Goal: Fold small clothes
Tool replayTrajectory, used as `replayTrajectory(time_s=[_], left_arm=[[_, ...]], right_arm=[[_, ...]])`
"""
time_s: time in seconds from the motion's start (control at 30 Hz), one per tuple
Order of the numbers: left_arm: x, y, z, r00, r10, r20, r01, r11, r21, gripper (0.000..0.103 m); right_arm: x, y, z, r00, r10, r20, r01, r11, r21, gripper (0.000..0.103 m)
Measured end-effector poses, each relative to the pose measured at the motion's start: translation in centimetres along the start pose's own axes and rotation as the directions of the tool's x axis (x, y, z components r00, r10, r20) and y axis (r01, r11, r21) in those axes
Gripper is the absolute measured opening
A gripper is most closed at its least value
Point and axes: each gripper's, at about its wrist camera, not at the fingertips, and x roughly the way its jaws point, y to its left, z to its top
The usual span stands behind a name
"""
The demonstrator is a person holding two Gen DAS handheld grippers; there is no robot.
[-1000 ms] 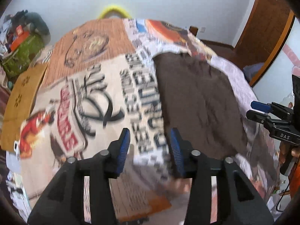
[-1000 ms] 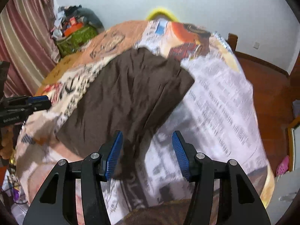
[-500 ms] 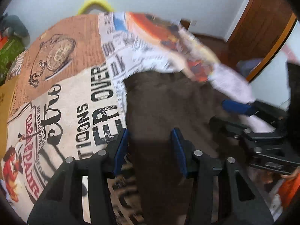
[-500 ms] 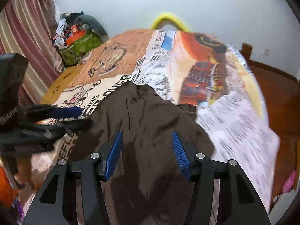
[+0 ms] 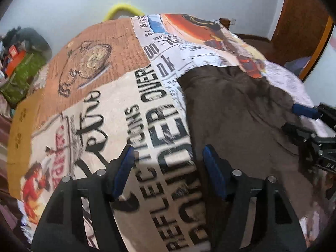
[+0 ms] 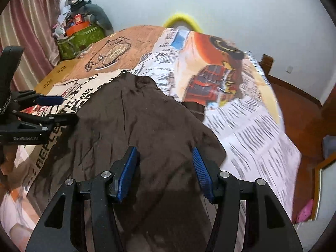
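Note:
A dark brown garment lies spread on a bed with a printed newspaper-pattern cover. My left gripper is open and empty, hovering over the cover at the garment's left edge. In the right wrist view the garment fills the middle, wrinkled, with one corner pointing away. My right gripper is open and empty, above the garment's near part. The left gripper also shows in the right wrist view, open, at the garment's left side. The right gripper shows at the right edge of the left wrist view.
A green bag with clutter stands at the far left by striped curtains. A yellow curved headboard is at the far end. Wooden floor and a wooden door lie to the right.
Both grippers pulled back a little from the garment's far part. The left gripper shifted left, now over the cover beside the garment's edge. Both stayed open.

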Motion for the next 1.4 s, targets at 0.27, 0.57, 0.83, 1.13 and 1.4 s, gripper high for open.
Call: replayTrajectory(time_s=[0.27,0.57,0.83,1.13,1.4], left_arm=[[0.2,-1.1,-2.1,0.975,-0.21,-0.068,0.205,0.976,-0.076,0.062],[1.6,-1.8,-1.1,0.954,-0.292,-0.064,0.285,0.953,-0.101,0.044],[2.5,-1.0,-0.1,0.935,-0.349,-0.059,0.337,0.929,-0.155,0.031],[3.0,-0.6,0.5,0.924,-0.379,-0.058,0.364,0.915,-0.175,0.027],[1.8,-1.0,0.5,0.938,-0.344,-0.032,0.335,0.929,-0.159,0.008]], right_arm=[[-0.4,-2.3,-2.7,0.979,0.202,-0.024,-0.189,0.947,0.261,0.071],[1.5,-2.9,-1.9,0.961,0.275,-0.011,-0.256,0.906,0.339,0.074],[1.5,-1.6,-1.5,0.965,0.264,-0.003,-0.251,0.92,0.3,0.074],[3.4,-1.2,-0.1,0.976,0.22,-0.001,-0.212,0.944,0.252,0.067],[4.9,-1.6,1.4,0.956,0.291,-0.036,-0.265,0.909,0.32,0.016]])
